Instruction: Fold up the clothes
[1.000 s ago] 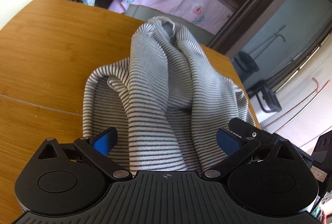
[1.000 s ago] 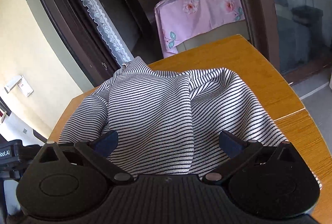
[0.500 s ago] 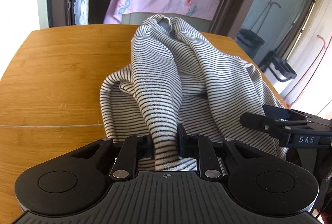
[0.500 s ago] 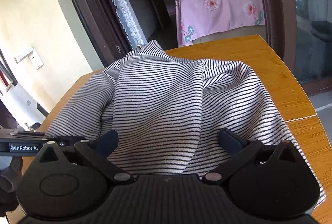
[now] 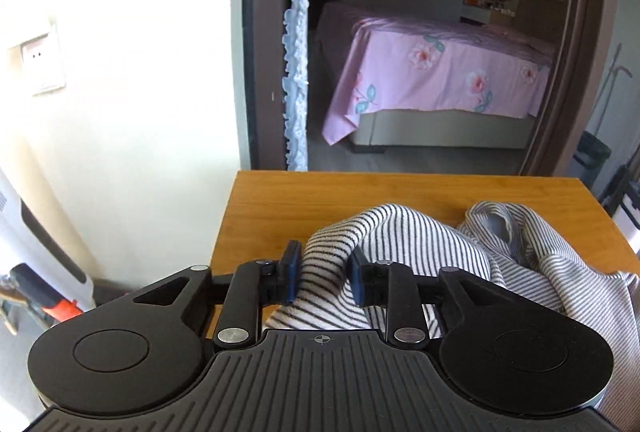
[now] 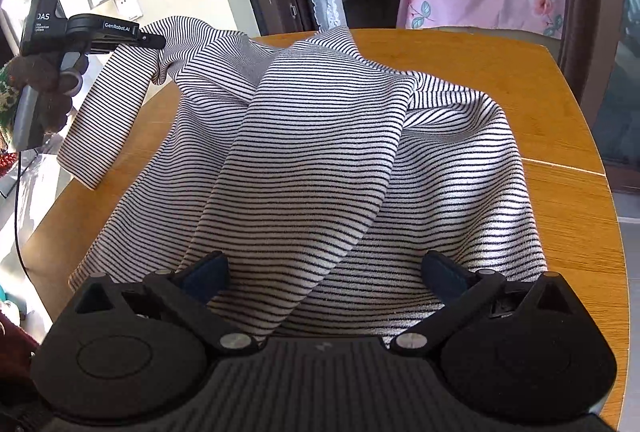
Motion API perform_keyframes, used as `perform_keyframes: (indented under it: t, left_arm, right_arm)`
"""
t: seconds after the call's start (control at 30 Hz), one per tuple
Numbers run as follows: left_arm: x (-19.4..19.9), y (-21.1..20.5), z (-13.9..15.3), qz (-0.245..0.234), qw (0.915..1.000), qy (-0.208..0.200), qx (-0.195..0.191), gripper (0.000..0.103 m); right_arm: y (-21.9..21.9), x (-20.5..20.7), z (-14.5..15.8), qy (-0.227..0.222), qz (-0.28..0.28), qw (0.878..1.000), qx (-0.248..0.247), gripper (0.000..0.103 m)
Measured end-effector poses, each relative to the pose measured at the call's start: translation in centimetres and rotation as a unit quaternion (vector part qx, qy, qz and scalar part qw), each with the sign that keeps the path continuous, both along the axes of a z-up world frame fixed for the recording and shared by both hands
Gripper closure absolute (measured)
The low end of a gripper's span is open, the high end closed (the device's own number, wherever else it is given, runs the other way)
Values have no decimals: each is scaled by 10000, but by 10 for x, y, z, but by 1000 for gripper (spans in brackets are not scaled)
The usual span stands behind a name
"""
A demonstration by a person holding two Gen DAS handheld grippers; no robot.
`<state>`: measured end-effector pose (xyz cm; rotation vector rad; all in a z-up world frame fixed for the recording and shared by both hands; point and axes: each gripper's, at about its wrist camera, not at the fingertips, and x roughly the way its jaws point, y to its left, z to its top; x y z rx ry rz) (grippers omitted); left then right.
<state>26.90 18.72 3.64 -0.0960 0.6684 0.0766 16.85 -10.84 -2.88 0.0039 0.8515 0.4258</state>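
Since a moment ago my left tool (image 5: 325, 278) has lifted a pinched fold of the striped shirt (image 6: 320, 168) off the worktop (image 6: 560, 136), while my right tool (image 6: 326, 278) hangs spread wide over it.

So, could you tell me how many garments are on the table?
1: a striped top spread over the wooden table, one sleeve lifted past the table's edge by the left gripper. Others may lie hidden beneath.
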Motion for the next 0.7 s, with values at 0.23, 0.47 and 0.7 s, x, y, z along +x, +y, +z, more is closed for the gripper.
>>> perform_keyframes:
  t: [0.23,0.47,0.7]
  left_arm:
    - [-47,-9,8,92,9946,-698,-768,13]
    - [-59,-66,-37,-630,9818,-764,-1622,8]
    - [-62,-114,-61,-1763,9674,-786,-1641,4]
  right_arm:
    - [34,27,23,-669,-132,9970,-357,8]
    - [79,61,15,-1192,381,9856,-1139,16]
    - [55,94,34,-1899,549,9420,-2713,90]
